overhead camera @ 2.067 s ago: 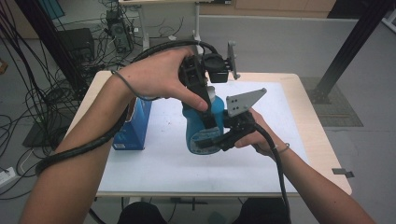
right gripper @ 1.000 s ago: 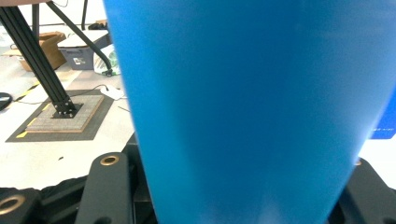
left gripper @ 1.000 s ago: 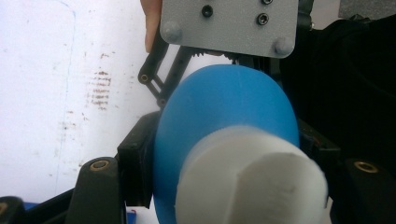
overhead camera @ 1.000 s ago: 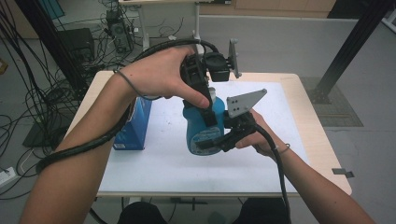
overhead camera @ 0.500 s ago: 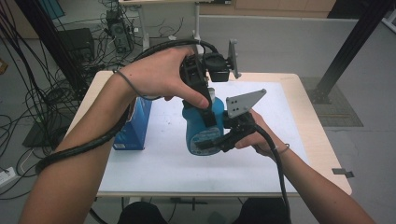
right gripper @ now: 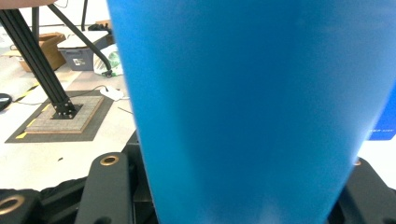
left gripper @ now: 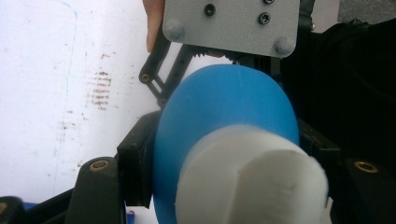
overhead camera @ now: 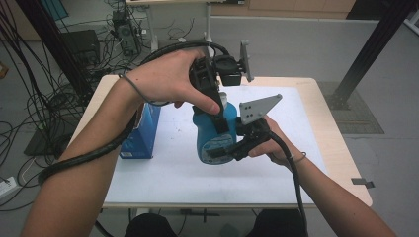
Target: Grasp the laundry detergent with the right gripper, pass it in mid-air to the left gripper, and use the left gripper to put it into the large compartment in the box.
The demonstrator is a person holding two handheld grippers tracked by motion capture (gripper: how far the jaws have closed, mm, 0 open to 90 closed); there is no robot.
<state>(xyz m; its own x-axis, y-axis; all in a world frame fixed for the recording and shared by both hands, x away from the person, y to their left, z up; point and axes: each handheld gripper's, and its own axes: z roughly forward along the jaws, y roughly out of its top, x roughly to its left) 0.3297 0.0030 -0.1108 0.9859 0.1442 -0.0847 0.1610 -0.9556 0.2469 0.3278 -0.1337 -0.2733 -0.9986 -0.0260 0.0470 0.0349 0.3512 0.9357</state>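
A blue bottle with a white cap is held upright above the white table top. My left gripper comes down from above, its jaws shut on the cap and neck; in the left gripper view the cap sits between the two black jaws over the blue shoulder. From the right side, my right gripper is shut on the lower body of the bottle. Its grey three-cornered plate stands above the hand.
A blue carton stands on the table's left part, under my left forearm. Cables lie on the floor at the left. A black frame post rises beyond the table's right corner.
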